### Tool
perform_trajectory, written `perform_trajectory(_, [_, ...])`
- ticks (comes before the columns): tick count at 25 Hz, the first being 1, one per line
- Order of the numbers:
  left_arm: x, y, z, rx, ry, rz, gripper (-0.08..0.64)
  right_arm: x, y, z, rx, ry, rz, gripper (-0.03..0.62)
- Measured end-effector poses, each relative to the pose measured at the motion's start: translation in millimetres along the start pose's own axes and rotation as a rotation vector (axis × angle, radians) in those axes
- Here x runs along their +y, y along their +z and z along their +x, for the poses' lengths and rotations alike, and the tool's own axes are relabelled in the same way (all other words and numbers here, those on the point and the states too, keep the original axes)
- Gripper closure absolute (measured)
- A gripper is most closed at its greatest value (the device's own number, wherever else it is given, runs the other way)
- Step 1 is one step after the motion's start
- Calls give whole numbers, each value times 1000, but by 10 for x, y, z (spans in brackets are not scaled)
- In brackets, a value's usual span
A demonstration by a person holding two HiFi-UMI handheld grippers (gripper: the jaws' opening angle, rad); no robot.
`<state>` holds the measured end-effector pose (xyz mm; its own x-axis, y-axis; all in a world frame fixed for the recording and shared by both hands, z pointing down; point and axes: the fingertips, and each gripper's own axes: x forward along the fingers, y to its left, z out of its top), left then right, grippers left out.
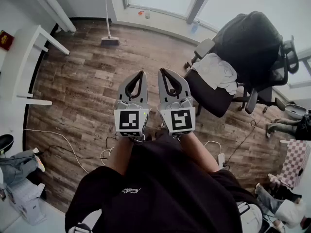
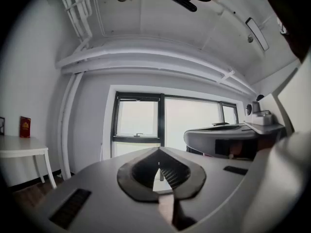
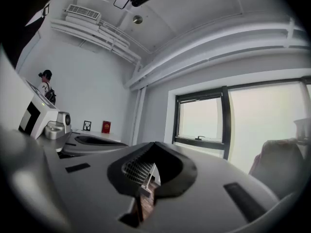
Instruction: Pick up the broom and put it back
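The broom (image 1: 109, 39) stands far off at the wall below the window. Its grey head rests on the wood floor (image 1: 87, 91) and its thin pale handle rises up the wall. My left gripper (image 1: 142, 73) and right gripper (image 1: 162, 71) are held side by side in front of me, level, pointing toward that wall. Both are shut with nothing between the jaws, well short of the broom. In the left gripper view the left gripper (image 2: 158, 150) shows its jaw tips meeting; in the right gripper view the right gripper (image 3: 154, 144) does the same.
A black office chair (image 1: 243, 52) draped with a dark jacket and white cloth stands close on the right. At the left is a white table (image 1: 24, 57). White cables (image 1: 63, 147) trail over the floor near my feet. Other people's legs (image 1: 282, 125) show at the far right.
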<state>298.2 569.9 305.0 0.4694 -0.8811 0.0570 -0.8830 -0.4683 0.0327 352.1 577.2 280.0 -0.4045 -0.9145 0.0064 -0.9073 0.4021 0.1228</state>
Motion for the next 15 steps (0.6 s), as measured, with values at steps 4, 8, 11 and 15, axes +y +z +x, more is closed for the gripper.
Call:
perform_trajectory(4, [165, 38, -117, 4, -20, 19, 558, 144, -20, 71, -3, -26, -14, 571])
perform_trajectory(8, [372, -51, -203, 29, -42, 28, 558, 292, -3, 184, -16, -46, 14, 569])
perform_trajectory(11, [539, -193, -312, 69, -81, 28, 558, 419, -132, 235, 14, -63, 40, 569])
perform_trajectory(15, [946, -275, -367, 84, 11, 58, 558, 501, -331, 364, 64, -57, 23, 569])
